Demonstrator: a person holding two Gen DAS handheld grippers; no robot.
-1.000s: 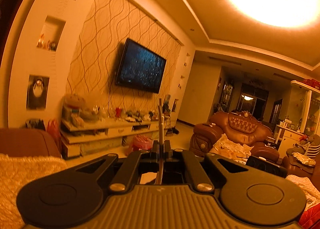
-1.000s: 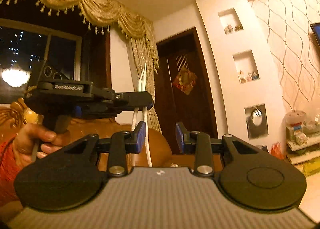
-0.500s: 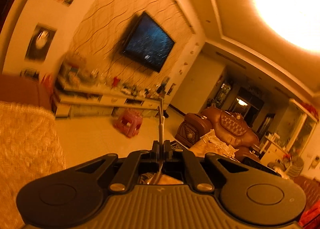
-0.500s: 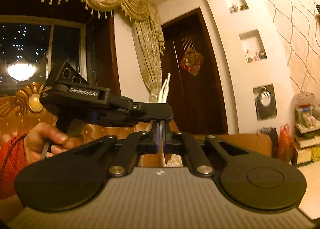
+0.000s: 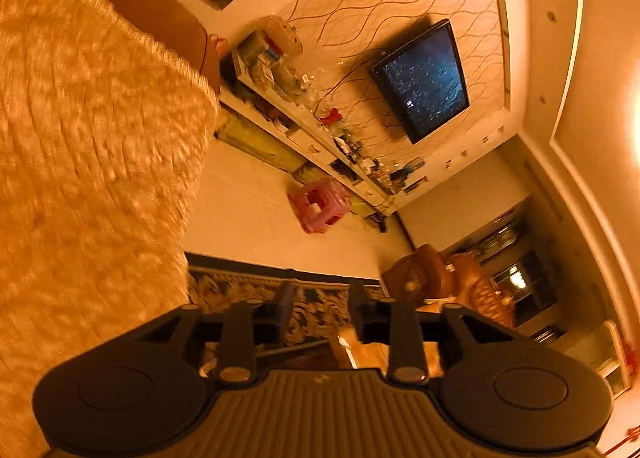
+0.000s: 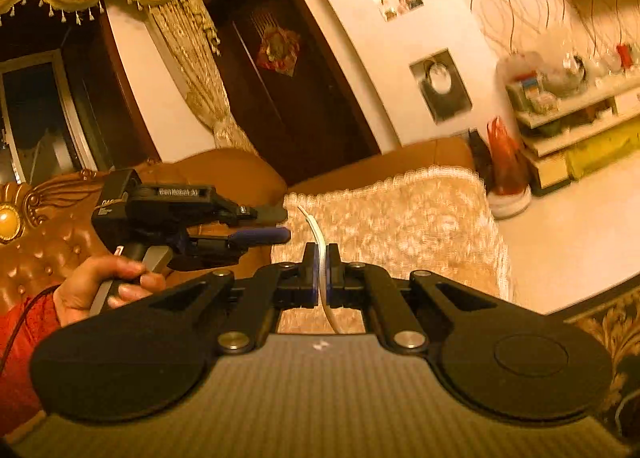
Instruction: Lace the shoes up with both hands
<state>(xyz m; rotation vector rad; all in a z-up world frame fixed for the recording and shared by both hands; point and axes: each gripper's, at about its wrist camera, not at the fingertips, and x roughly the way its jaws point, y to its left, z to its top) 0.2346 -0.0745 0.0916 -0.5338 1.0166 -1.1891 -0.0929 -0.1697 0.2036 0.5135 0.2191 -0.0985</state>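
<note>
Right gripper (image 6: pixel 322 274): jaws drawn together on the lace (image 6: pixel 316 230), which passes between the pads.
Lace axis: roughly along the fingers; a short pale end curves out ahead of the tips and leans a little to the left, the other part drops back under the gripper body and is lost there.
Left gripper, own view (image 5: pixel 318 316): jaws apart with a clear gap, nothing between them; only carpet and floor show through.
Left gripper, seen from the right (image 6: pixel 276 223): just left of the lace end and slightly ahead of the right fingertips, its fingers pointing rightward toward the lace; the person's hand (image 6: pixel 108 282) grips its handle.
Nearer hand: the right one has the lace; the left is close beside the free end but apart from it.
Judgement: any hand-over turns on the left jaws meeting a strand that runs crosswise to them.
Shoe: not in either view; where it lies cannot be told.
Beyond: blanket-covered sofa arm (image 6: pixel 400 225).
</note>
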